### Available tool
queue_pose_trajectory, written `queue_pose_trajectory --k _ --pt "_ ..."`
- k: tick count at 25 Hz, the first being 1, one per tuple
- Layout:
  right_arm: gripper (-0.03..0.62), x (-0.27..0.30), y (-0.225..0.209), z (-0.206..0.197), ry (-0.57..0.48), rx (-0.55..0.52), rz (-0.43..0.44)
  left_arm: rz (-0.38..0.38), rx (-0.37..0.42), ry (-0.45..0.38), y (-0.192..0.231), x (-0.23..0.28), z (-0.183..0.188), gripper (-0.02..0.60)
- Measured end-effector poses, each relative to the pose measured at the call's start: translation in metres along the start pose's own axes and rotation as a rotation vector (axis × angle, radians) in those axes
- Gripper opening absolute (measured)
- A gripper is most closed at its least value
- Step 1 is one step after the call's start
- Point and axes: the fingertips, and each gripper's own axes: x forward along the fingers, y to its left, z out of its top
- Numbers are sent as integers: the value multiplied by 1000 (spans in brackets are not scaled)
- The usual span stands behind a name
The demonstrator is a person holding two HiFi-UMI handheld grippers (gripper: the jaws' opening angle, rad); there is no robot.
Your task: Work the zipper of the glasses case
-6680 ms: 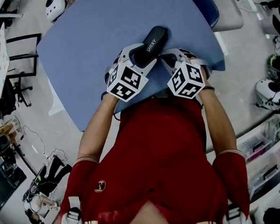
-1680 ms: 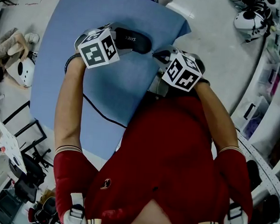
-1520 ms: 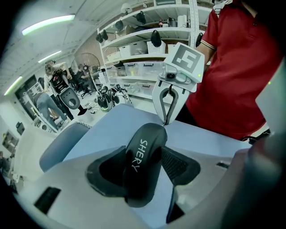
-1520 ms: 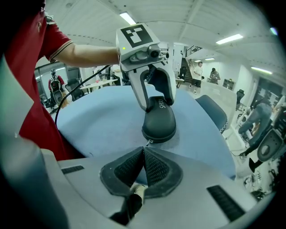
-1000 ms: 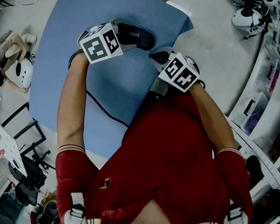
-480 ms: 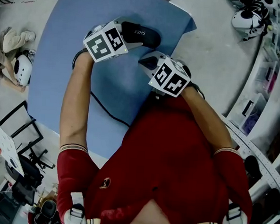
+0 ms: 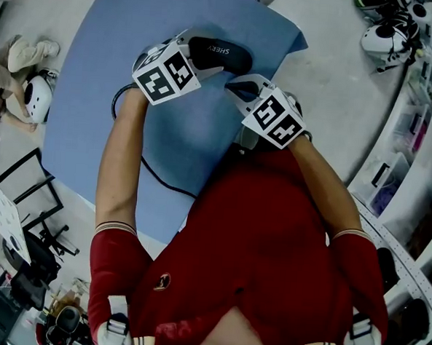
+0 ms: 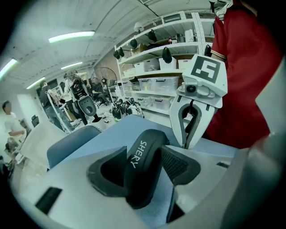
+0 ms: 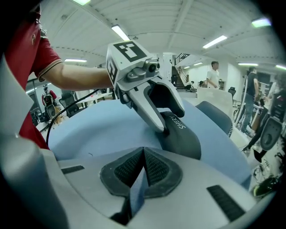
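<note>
Two grippers work over the blue table top (image 7: 112, 74) in the upper middle of the head view.

Glasses case (image 7: 222, 54): black, white lettering along its side. It lies on the table top toward the upper right edge. No view lets me make out the zipper.

Left gripper (image 7: 197, 55): comes in from the left of the frame, marker cube toward the camera. In the left gripper view both dark pads (image 8: 178, 164) press against the case's sides, so the case is pinched between them at one end. The rest of the case runs away toward the middle of that frame.

Right gripper (image 7: 234, 87): sits just below and right of the case in the head view. In the right gripper view its pads are pressed together with nothing between them, and only blue table top shows under the tips. The case lies ahead of it, in the centre right of that view. Tips near the case; contact cannot be confirmed.

Black cable (image 7: 154, 175): trails over the table top at lower left, beside the left forearm.
</note>
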Motion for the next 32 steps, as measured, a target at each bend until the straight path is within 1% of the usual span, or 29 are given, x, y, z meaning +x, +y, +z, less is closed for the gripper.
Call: queue_pose_trajectory --k 2,5,11,13,17,19,22,27,32 --pt "-3 -4 -2 1 -22 3 -3 47 -30 -32 1 -9 5 235" --pt "-3 -10 -5 5 -61 0 -3 127 -83 -102 4 -20 15 235" --pt "-3 -21 -11 27 -156 -22 -7 297 -198 -236 5 -45 30 218" --pt "-3 -25 -13 34 -185 -25 -8 356 -240 -276 5 -54 34 196" --pt "-3 -32 -17 48 -247 -21 -11 492 -324 -351 7 -77 37 111" --pt "-3 -37 -22 52 -283 -17 -14 553 -358 -376 6 -84 38 80" --pt "-3 -46 -27 61 -339 -6 -9 618 -408 -404 4 -91 40 48" --pt "-3 -61 -36 80 -436 -2 24 728 -473 -442 -1 -99 47 19" --pt "-3 -71 -36 103 -530 -6 80 836 -563 -488 -7 -107 44 8"
